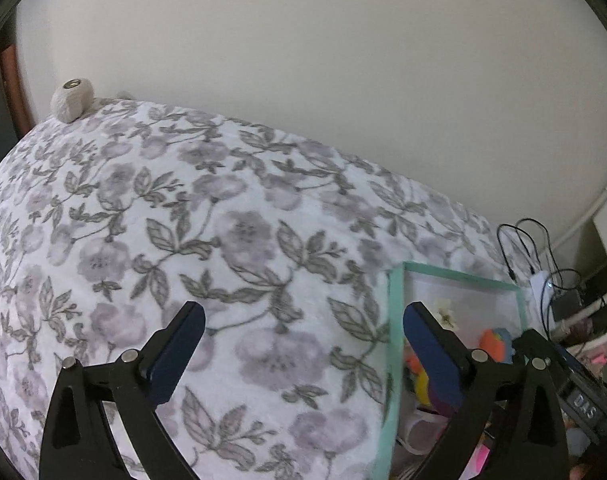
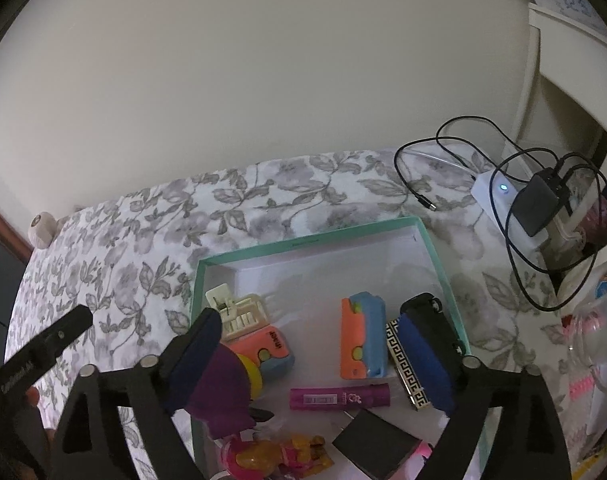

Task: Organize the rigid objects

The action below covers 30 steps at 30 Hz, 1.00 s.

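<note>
Both tools [image 1: 303, 332] [image 2: 317, 332] gape empty; mint cardboard box [image 2: 303, 242] holds perhaps plastic toys.

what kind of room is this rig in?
Likely a bedroom or other home room, not a lab. A soft floral blanket serves as the work surface, a white power strip with chargers lies on it, and a teal box holds small toys.

left gripper [image 1: 303, 332] jaws wide, nothing btwn, right gripper [image 2: 315, 336] same, both angled down
</note>
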Each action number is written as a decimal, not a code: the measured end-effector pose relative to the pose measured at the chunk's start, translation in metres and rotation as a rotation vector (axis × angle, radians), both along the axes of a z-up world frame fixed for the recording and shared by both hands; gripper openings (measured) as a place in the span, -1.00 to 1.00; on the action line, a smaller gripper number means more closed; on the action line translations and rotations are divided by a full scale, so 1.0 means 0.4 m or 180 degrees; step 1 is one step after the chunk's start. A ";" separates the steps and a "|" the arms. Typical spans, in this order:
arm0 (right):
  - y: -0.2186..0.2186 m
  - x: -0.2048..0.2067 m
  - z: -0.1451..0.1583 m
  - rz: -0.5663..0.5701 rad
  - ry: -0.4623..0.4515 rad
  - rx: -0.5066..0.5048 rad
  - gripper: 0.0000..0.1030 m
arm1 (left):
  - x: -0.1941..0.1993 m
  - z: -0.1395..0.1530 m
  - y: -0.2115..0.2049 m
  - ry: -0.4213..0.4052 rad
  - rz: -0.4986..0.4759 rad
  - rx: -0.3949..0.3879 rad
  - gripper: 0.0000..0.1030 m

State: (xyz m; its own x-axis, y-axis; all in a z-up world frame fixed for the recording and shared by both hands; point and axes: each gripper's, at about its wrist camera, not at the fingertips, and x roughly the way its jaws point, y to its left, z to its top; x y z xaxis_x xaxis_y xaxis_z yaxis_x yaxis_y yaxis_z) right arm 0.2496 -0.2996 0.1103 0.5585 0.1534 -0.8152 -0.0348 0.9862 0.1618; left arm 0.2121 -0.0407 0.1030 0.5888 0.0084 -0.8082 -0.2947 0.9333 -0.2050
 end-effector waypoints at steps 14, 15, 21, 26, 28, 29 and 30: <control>0.070 -0.035 0.031 0.0200 0.0062 -0.0192 1.00 | -0.034 0.023 0.054 0.0134 0.0123 0.0192 0.94; 0.073 -0.039 0.036 0.0202 0.0066 -0.0196 1.00 | -0.040 0.030 0.058 0.0139 0.0135 0.0199 0.94; 0.090 -0.092 0.087 0.0234 0.0029 -0.0263 1.00 | -0.096 0.081 0.056 0.0087 0.0076 0.0413 0.94; 0.086 -0.147 0.130 0.0181 0.0007 -0.0303 1.00 | -0.163 0.098 0.056 0.0108 0.0059 0.0489 0.94; 0.085 -0.173 0.144 0.0185 -0.0015 -0.0320 1.00 | -0.192 0.106 0.050 0.0103 0.0039 0.0522 0.94; 0.084 -0.185 0.149 0.0176 -0.0018 -0.0324 1.00 | -0.207 0.109 0.046 0.0103 0.0025 0.0533 0.94; 0.081 -0.198 0.152 0.0161 -0.0012 -0.0327 1.00 | -0.221 0.110 0.041 0.0105 0.0020 0.0541 0.94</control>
State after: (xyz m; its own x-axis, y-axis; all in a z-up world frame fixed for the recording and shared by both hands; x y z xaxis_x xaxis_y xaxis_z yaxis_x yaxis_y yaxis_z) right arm 0.1704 -0.2671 0.1711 0.5552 0.0972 -0.8260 -0.0853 0.9946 0.0596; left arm 0.1238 -0.0242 0.1469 0.5615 0.1502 -0.8137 -0.3045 0.9519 -0.0344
